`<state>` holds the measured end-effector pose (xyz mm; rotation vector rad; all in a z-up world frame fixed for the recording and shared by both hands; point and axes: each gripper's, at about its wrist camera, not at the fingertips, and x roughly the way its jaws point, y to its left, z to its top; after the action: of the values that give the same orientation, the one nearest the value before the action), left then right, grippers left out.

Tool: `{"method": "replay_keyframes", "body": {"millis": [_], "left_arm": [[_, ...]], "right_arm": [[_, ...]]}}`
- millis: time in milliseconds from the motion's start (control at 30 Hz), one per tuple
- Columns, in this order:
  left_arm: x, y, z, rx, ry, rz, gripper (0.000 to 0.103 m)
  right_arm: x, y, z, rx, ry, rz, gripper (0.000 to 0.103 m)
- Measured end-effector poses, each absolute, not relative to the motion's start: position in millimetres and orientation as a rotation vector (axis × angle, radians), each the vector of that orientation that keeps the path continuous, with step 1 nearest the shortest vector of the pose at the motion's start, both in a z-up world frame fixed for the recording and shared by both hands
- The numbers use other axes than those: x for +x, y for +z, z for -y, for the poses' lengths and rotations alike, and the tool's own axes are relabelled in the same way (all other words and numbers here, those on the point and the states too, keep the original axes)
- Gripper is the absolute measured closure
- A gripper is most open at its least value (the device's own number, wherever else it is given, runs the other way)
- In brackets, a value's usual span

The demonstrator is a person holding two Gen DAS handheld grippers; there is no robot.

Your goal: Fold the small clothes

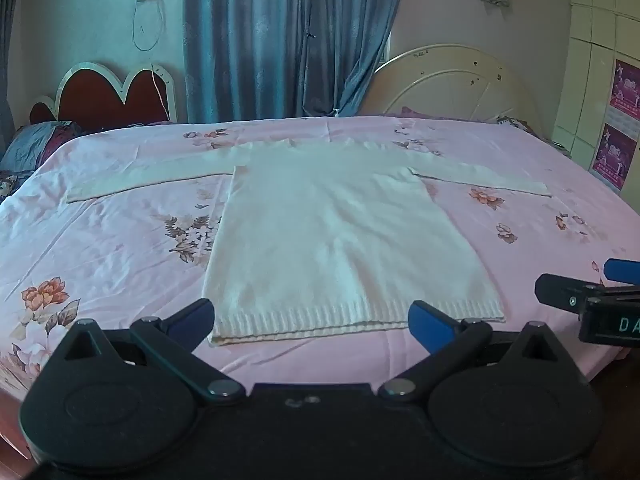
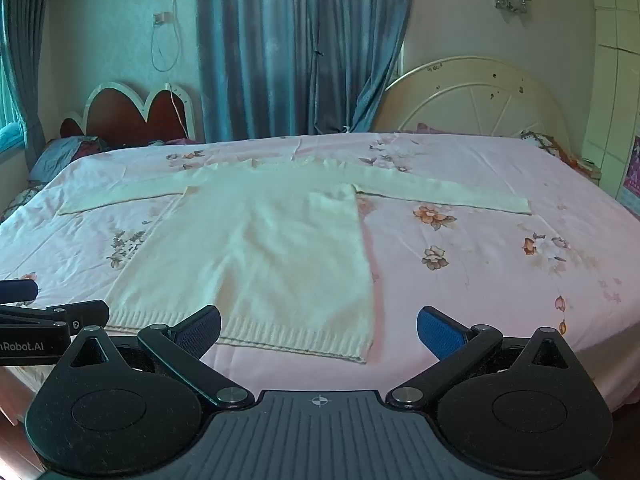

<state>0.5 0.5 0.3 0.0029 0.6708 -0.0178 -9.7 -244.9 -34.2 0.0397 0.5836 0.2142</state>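
Hovering side by side over the near edge of the bed point(image 1: 120, 216), both tools are spread wide with nothing in them. The left gripper point(image 1: 312, 320) faces the sweater's point(image 1: 340, 236) ribbed hem; the right gripper point(image 2: 318, 330) hangs over its corner. Sweater lies flat, sleeves out.

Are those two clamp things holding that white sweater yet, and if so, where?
No, nothing is held. The left gripper and right gripper both stand wide open above the near edge of the bed, just short of the sweater, whose ribbed hem lies untouched.
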Motion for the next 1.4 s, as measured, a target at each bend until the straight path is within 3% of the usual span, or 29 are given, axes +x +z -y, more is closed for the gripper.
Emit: {"method": "replay_keyframes", "body": {"millis": [1400], "left_arm": [[-0.6,-1.7,-2.9,0.02,0.012,-0.668,0.0]], "right_arm": [[-8.1,-32.6,244.6,0.048,0.219,-0.578,0.0]]}}
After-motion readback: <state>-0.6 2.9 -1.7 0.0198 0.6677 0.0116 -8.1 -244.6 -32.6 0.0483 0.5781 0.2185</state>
